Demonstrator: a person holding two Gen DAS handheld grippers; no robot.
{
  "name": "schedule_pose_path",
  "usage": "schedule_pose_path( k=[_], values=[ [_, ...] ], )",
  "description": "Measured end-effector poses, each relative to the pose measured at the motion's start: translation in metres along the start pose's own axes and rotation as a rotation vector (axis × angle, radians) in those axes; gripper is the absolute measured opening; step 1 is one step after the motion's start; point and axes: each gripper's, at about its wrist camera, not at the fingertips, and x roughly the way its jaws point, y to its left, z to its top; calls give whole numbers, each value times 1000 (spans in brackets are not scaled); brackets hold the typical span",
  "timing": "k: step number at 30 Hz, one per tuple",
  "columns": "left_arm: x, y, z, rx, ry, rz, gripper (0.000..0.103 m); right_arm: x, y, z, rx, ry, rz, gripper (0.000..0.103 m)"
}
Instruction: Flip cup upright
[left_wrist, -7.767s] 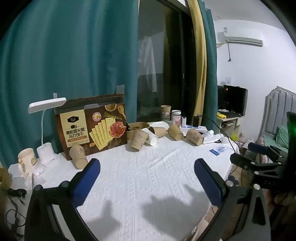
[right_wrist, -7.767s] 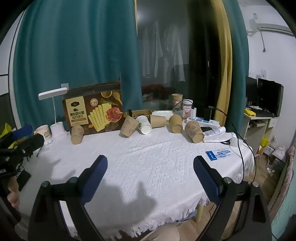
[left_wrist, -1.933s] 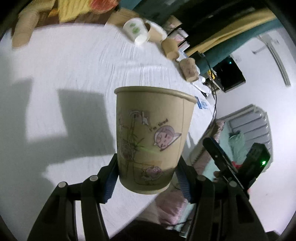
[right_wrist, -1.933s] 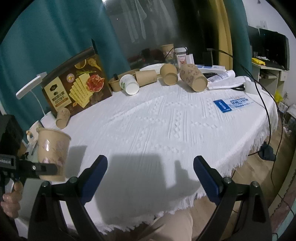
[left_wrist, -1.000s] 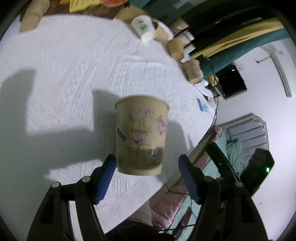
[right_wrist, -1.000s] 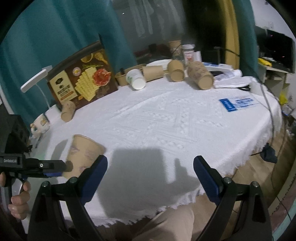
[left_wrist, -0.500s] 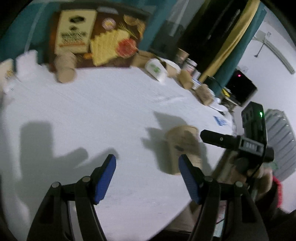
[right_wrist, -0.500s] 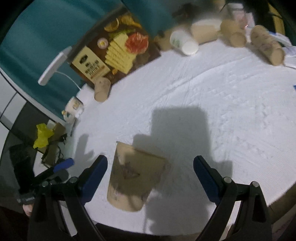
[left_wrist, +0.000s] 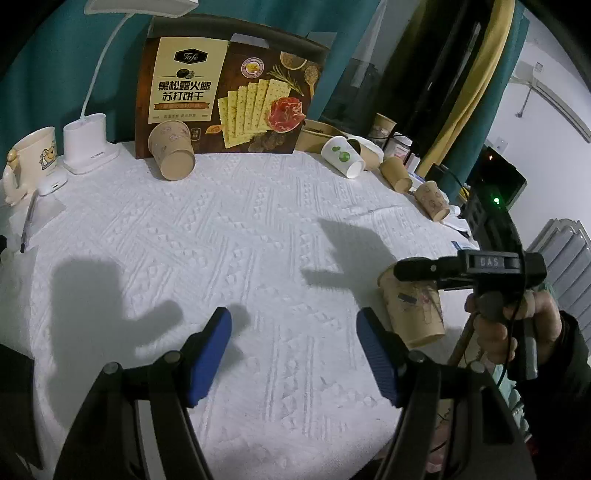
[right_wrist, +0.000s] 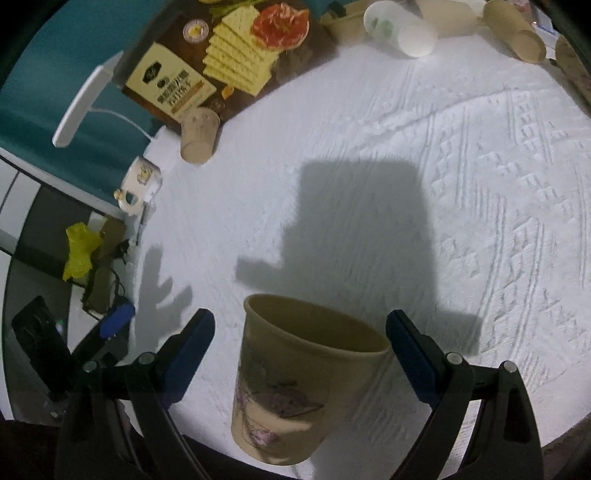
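A tan paper cup with cartoon print (right_wrist: 295, 384) stands upright, mouth up, on the white tablecloth near the front edge. My right gripper (right_wrist: 297, 354) is open, its blue fingers on either side of the cup with gaps, not touching. In the left wrist view the same cup (left_wrist: 413, 310) stands at the right under the right gripper (left_wrist: 406, 268). My left gripper (left_wrist: 293, 354) is open and empty over the cloth, left of the cup.
A cracker box (left_wrist: 229, 92) stands at the back with a cup lying in front of it (left_wrist: 171, 149). Several more cups lie at the back right, one white (left_wrist: 341, 157). A desk lamp (left_wrist: 86, 147) and a mug (left_wrist: 29, 158) stand at the left. The table edge (right_wrist: 554, 435) is close.
The left gripper released the cup upright on the cloth and drew away to the left. The right gripper moved in around the cup, jaws still open.
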Motion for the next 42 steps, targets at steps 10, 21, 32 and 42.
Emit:
schedule_pose_path(
  k=[10,21,32,42],
  values=[
    [2,13,-2,-20,1,2,71,0,5,2,-35,19,-21,68],
    [-1,19,-3,-31,-8,8,72,-24,47,5,-294,-394,-305,68],
    [-2,21,-6,-38,0,13,73,-14,71,-38,-459,-617,-500,68],
    [-3,17,-16,-29,17,5,73,-13,80,-75,-508,-673,-534,68]
  ],
)
